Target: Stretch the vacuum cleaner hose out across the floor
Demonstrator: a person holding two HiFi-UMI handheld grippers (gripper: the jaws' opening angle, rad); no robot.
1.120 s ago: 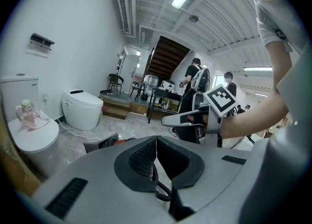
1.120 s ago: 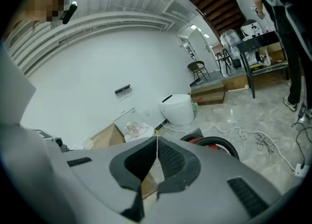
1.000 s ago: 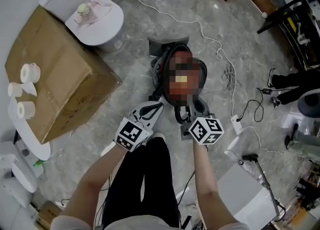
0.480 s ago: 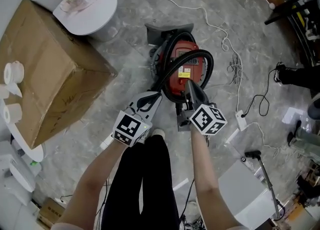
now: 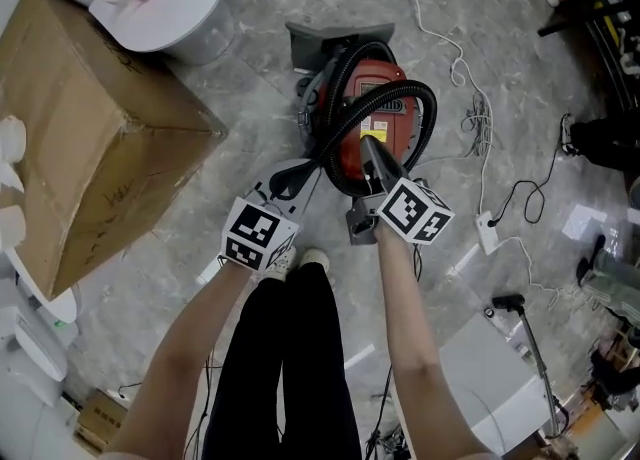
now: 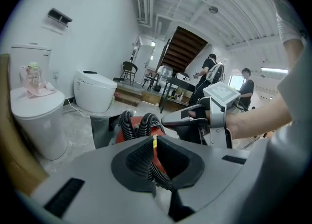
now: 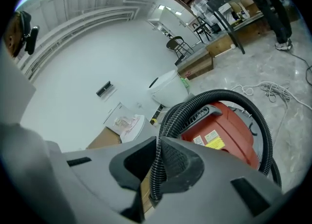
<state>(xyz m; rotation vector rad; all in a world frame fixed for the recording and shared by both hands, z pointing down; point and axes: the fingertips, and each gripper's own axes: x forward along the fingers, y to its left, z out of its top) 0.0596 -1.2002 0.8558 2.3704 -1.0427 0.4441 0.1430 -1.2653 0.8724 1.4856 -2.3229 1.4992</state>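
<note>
The hose (image 5: 340,133) is not stretched at all yet. It lies coiled in a loop over the top of the red vacuum cleaner (image 5: 372,88), with one run slanting down off the machine toward the near side. What has changed over the last second is the approach: both hands have dropped toward the machine, which now sits closer and fuller in the head view.

The left gripper (image 5: 290,180) has come down so that the low end of the slanting run is just ahead of its jaws, touching or nearly so. The right gripper (image 5: 368,146) now points onto the loop, which lies straight ahead of its jaws and just beyond their tips.

Both pairs of jaws are fully closed and have stayed closed all the way down. In each gripper view a ribbed stretch of hose (image 6: 146,164) (image 7: 157,169) shows through the hollow behind the closed tips. Since the jaws were just as tight while well clear of it, I judge it is seen past them, not gripped, and both are empty.

The reach is therefore nearly done, but the grasp is not begun. The jaws must spread before either can close around the hose and draw it off the machine across the floor (image 5: 230,108). The loop sits snug on the body, so it may drag the vacuum cleaner along.
</note>
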